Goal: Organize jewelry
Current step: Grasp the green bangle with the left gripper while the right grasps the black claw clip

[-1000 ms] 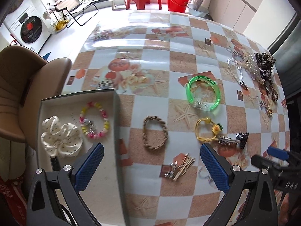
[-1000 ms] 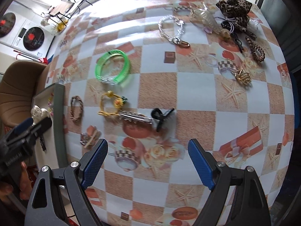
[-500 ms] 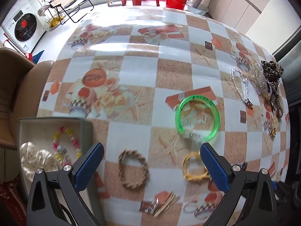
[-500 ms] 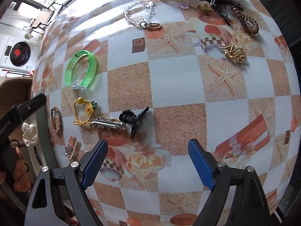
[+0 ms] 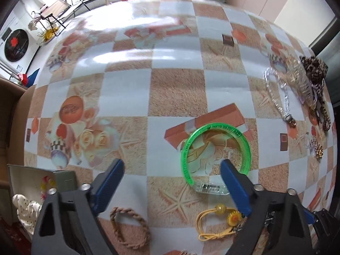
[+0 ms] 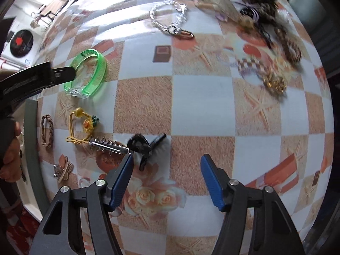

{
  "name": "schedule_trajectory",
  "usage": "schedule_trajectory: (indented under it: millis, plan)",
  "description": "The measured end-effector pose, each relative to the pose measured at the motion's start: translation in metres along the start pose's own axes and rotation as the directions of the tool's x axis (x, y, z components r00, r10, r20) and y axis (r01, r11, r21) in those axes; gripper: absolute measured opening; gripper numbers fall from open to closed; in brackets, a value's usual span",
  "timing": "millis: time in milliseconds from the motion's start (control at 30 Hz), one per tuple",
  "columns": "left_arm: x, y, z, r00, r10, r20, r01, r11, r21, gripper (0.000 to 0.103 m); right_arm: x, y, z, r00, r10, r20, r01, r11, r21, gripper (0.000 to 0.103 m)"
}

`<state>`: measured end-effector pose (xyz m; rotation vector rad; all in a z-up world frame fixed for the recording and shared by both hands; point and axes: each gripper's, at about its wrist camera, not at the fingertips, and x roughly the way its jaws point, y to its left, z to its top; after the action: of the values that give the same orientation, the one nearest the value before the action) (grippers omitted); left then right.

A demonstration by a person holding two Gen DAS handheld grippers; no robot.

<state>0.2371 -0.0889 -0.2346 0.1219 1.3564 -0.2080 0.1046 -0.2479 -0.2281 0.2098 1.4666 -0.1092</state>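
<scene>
Left claw (image 5: pixel 172 171) spread wide, empty, right finger (image 5: pixel 233 182) overlapping green bangle (image 5: pixel 214 155): rigid hoop may skid on slick counter (image 5: pixel 176 93). Right claw (image 6: pixel 166 171) released, beside black clip (image 6: pixel 142 146).

A checkered tablecloth (image 5: pixel 176 97) carries a green bangle (image 5: pixel 214 153) and braided bracelet (image 5: pixel 129 228).

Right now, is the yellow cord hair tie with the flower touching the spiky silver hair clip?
Touching. In the right wrist view the yellow hair tie's knotted end meets the tip of the spiky silver clip, with no tablecloth visible between them.
</scene>
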Motion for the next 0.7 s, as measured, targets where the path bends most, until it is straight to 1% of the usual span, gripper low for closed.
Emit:
schedule_trajectory:
  millis: [167, 200, 233, 300, 367, 433, 467, 500, 533, 567, 633, 700]
  plan:
    - [0.008, -0.006, 0.004, 1.000, 0.012, 0.000, -0.012, 1.000, 0.017, 0.093, 0.002, 0.020, 0.007, 0.998, -0.047, 0.033, 0.048, 0.998, -0.041, 0.056]
    - [0.008, -0.006, 0.004, 1.000, 0.009, 0.003, -0.009, 1.000, 0.023, 0.088, 0.002, 0.022, 0.008, 0.998, -0.053, 0.038, 0.055, 0.997, -0.047, 0.053]
    - [0.010, -0.008, 0.004, 1.000, 0.012, 0.002, -0.012, 1.000, 0.027, 0.084, 0.003, 0.028, 0.010, 0.997, -0.060, 0.042, 0.062, 0.997, -0.054, 0.052]
    - [0.011, -0.010, 0.007, 1.000, 0.002, 0.009, -0.002, 1.000, 0.027, 0.084, 0.003, 0.033, 0.012, 0.996, -0.066, 0.052, 0.069, 0.995, -0.065, 0.045]
    - [0.011, -0.015, 0.007, 1.000, -0.001, 0.018, 0.001, 0.999, 0.032, 0.080, 0.003, 0.038, 0.015, 0.996, -0.068, 0.058, 0.072, 0.995, -0.069, 0.041]
    - [0.009, -0.020, 0.007, 1.000, -0.011, 0.025, 0.010, 0.999, 0.040, 0.069, 0.003, 0.042, 0.018, 0.996, -0.066, 0.062, 0.070, 0.995, -0.065, 0.033]
    - [0.008, -0.022, 0.007, 0.999, -0.014, 0.032, 0.012, 0.999, 0.048, 0.065, 0.003, 0.042, 0.019, 0.996, -0.065, 0.063, 0.069, 0.996, -0.061, 0.026]
    - [0.006, -0.026, 0.006, 0.999, -0.017, 0.037, 0.015, 0.998, 0.055, 0.056, 0.003, 0.042, 0.021, 0.996, -0.063, 0.062, 0.067, 0.996, -0.057, 0.019]
    - [0.004, -0.028, 0.005, 0.999, -0.021, 0.040, 0.018, 0.998, 0.063, 0.045, 0.003, 0.043, 0.024, 0.997, -0.057, 0.061, 0.060, 0.997, -0.052, 0.015]
    - [0.003, -0.031, 0.006, 0.999, -0.026, 0.042, 0.023, 0.997, 0.070, 0.039, 0.003, 0.043, 0.026, 0.997, -0.050, 0.060, 0.052, 0.998, -0.045, 0.008]
    - [0.001, -0.033, 0.006, 0.999, -0.033, 0.041, 0.030, 0.997, 0.070, 0.020, -0.005, 0.032, 0.026, 0.998, -0.029, 0.062, 0.031, 0.999, -0.028, 0.007]
    - [0.001, -0.032, 0.006, 0.998, -0.044, 0.036, 0.042, 0.997, 0.058, 0.009, -0.009, 0.023, 0.024, 0.997, -0.024, 0.071, 0.026, 0.999, -0.020, 0.006]
